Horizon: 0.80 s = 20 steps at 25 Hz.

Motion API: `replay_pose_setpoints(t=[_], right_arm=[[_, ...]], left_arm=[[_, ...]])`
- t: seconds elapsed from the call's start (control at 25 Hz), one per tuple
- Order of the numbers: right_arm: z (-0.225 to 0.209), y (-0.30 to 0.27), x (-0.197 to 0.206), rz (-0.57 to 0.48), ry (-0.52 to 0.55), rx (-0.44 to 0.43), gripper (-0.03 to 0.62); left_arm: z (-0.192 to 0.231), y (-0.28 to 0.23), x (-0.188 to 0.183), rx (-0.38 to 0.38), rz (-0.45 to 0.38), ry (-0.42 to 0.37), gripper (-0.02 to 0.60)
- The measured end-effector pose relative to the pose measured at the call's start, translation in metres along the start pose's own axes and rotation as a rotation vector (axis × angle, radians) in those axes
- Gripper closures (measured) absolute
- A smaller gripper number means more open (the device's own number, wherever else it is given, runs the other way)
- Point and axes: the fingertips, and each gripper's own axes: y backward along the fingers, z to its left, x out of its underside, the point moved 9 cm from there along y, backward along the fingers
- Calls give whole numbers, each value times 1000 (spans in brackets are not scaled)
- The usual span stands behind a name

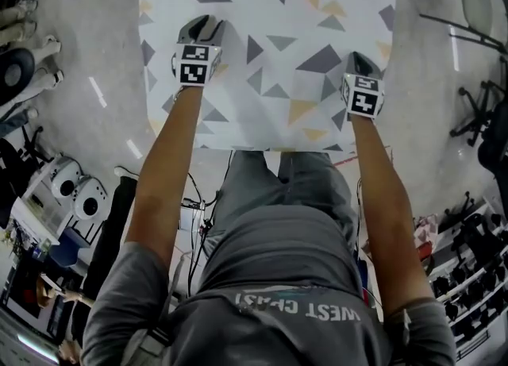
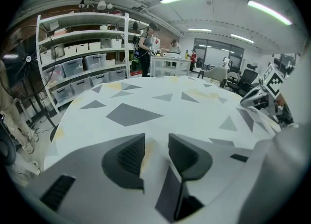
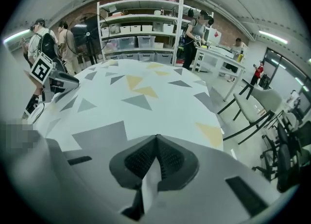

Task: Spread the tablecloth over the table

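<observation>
A white tablecloth [image 1: 270,55] printed with grey and yellow triangles lies flat over the table. My left gripper [image 1: 202,27] rests on its left part, a little in from the left edge. In the left gripper view its jaws [image 2: 156,150] stand partly apart with a raised fold of the tablecloth [image 2: 170,106] pinched between them. My right gripper [image 1: 357,59] sits on the cloth near the right edge. In the right gripper view its jaws [image 3: 156,152] are closed on a thin white ridge of the tablecloth [image 3: 136,101].
Office chairs [image 1: 476,7] stand on the floor right of the table. Storage shelves [image 2: 82,53] with bins and several people stand beyond the far end. Machines and cables [image 1: 75,190] crowd the floor at the left. The cloth's near edge [image 1: 270,148] hangs by my legs.
</observation>
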Motion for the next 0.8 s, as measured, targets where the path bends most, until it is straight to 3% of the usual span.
replay_pose_setpoints(t=[0.32,0.56,0.8], right_arm=[[0,6,15,31,6,-22,588],[-18,5,6,80,-45,-19,586],[-10,46,-35,-70,-66,-18,586]], left_arm=[[-8,4,3,18,-2,-20,445],[-26,6,-1,65,25,27,445],[-38,49,-16,115,-46,-7,445]])
